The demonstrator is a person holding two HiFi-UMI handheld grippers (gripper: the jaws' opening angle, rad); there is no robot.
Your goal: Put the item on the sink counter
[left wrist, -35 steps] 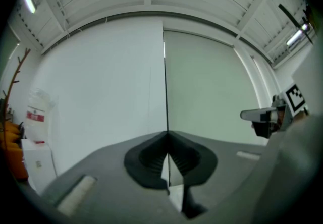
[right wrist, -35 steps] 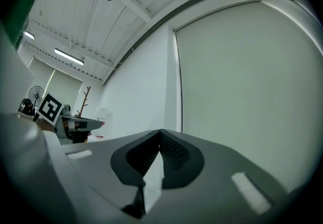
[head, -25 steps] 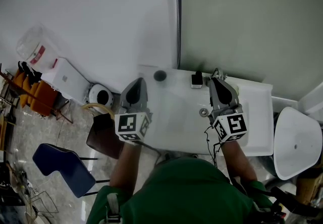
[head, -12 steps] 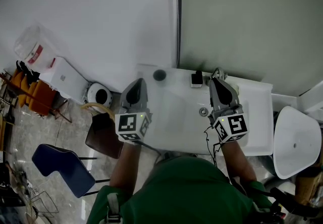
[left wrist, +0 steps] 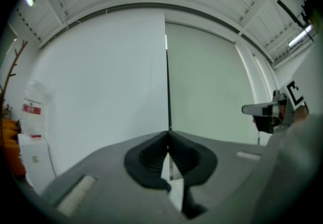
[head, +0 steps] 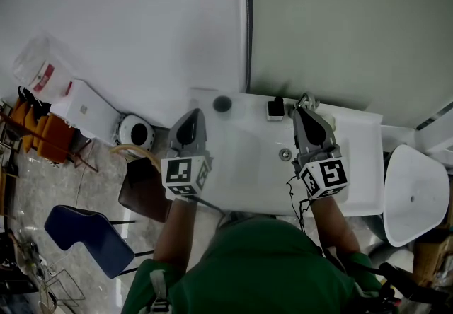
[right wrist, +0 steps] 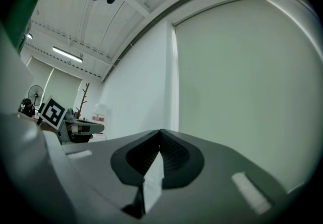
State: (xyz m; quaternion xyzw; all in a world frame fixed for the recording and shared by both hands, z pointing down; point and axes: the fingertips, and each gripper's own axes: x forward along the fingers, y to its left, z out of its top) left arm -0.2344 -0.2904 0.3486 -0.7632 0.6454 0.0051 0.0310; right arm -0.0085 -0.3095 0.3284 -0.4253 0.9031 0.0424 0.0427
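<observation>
White sink counter (head: 357, 164) lies below both grippers, and neither holds anything. Left gripper (head: 191, 116) has its jaws pressed together with nothing between them; right gripper (head: 304, 114) is the same, closed and empty. Which thing is the task's item is unclear, but two small candidates already rest on the counter's back edge. A dark round object (head: 222, 103) lies just ahead and slightly right of the left fingertips, nearer the left hand; being round, it has no long axis. A small black-topped box (head: 274, 109) lies just left of the right fingertips, beside the faucet (head: 306, 100) and nearer the right hand; its axis is too small to tell. If either is the item, placement looks done; otherwise the item is out of view.
</observation>
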